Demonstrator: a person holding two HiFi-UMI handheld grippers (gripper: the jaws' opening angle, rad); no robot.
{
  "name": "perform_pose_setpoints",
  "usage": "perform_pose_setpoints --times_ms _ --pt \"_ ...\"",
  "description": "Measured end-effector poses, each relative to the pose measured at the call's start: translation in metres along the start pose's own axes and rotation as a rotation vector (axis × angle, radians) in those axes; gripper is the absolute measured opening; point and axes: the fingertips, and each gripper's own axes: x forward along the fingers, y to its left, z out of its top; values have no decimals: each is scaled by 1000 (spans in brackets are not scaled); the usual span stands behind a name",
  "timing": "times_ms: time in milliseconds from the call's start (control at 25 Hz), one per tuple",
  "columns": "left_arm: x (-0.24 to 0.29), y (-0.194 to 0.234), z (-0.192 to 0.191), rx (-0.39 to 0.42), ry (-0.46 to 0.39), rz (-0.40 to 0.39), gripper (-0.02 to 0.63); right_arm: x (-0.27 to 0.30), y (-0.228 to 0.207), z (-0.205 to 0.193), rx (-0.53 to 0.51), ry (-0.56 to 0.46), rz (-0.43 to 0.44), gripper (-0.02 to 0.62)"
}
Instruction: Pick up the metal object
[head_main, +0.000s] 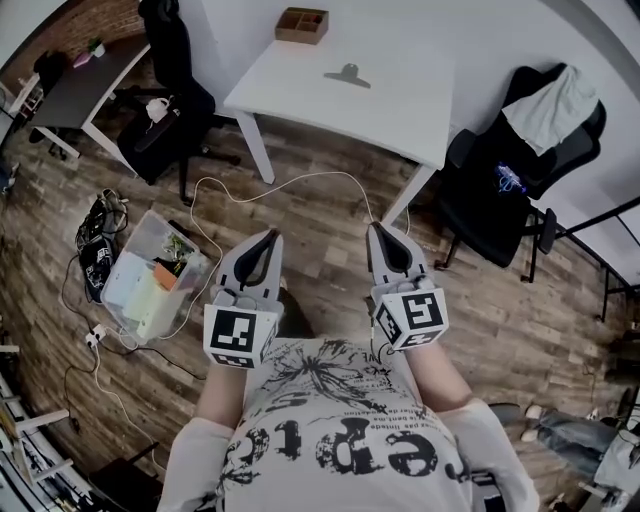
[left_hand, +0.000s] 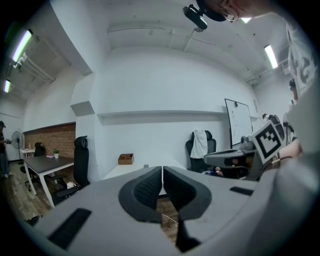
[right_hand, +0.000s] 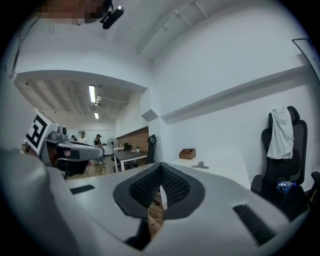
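Note:
The metal object (head_main: 348, 74) is a small grey piece lying on the white table (head_main: 400, 100), far ahead of me; it also shows as a small grey shape (right_hand: 200, 164) in the right gripper view. My left gripper (head_main: 272, 236) and right gripper (head_main: 376, 230) are held side by side close to the person's chest, well short of the table. Both have their jaws together with nothing between them. In the left gripper view the left gripper (left_hand: 162, 170) points at the table, and the right gripper view shows the right gripper (right_hand: 161, 168) shut as well.
A wooden box (head_main: 302, 24) sits at the table's far edge. Black office chairs stand left (head_main: 165, 95) and right (head_main: 520, 160) of the table. A clear plastic bin (head_main: 150, 275) and cables (head_main: 100, 240) lie on the wood floor at left. A dark desk (head_main: 80, 85) is at far left.

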Motion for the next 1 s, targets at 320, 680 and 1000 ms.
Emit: perform_pose_setpoints --times_ms 320,680,1000 --pt "56 77 -13 -29 19 -36 11 84 -12 1 55 -9 -91 -9" --pt "158 199 3 -59 -15 -154 11 220 -25 19 27 28 -237 -9" --pt "236 271 2 -72 5 -230 11 315 -39 21 64 56 -314 -9"
